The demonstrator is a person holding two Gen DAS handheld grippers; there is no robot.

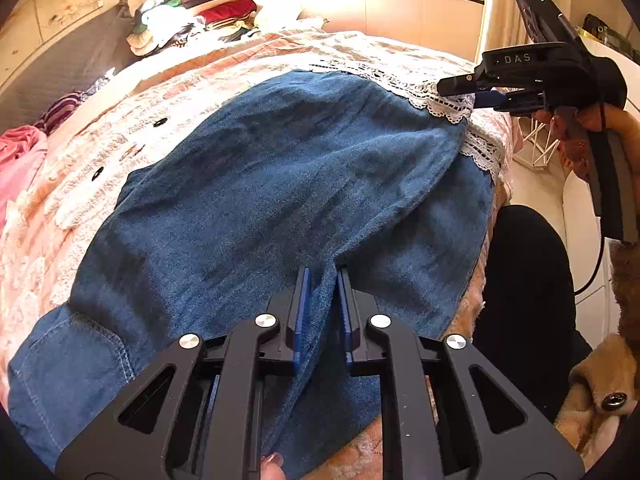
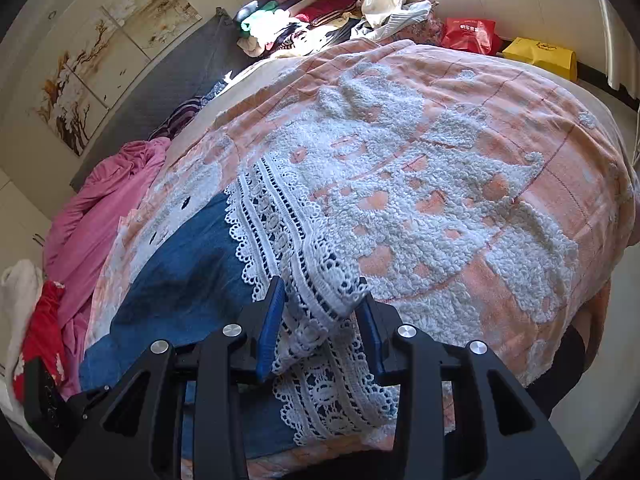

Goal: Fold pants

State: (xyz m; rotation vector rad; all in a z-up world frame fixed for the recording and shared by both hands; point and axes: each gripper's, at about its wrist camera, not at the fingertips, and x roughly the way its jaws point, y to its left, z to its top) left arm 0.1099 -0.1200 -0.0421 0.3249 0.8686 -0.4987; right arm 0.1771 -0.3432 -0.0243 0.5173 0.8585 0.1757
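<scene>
Blue denim pants [image 1: 280, 184] with white lace hems [image 1: 452, 108] lie spread on a bed covered by a peach and white blanket [image 2: 440, 140]. My left gripper [image 1: 322, 276] is shut on a ridge of the denim near the crotch, at the bed's near edge. My right gripper [image 2: 322, 290] stands with its jaws apart around the lace hem [image 2: 304, 264] of a leg; the lace lies between the blue pads without being pinched. In the left wrist view the right gripper [image 1: 468, 88] hovers at the far right over the lace hem.
A pile of clothes [image 2: 304, 20] sits at the head of the bed by a grey headboard [image 2: 152, 92]. Pink garments [image 2: 108, 208] lie along the left side. A red bag [image 2: 468, 34] and a yellow bag [image 2: 540, 56] lie beyond the bed. My legs [image 1: 520, 300] stand beside it.
</scene>
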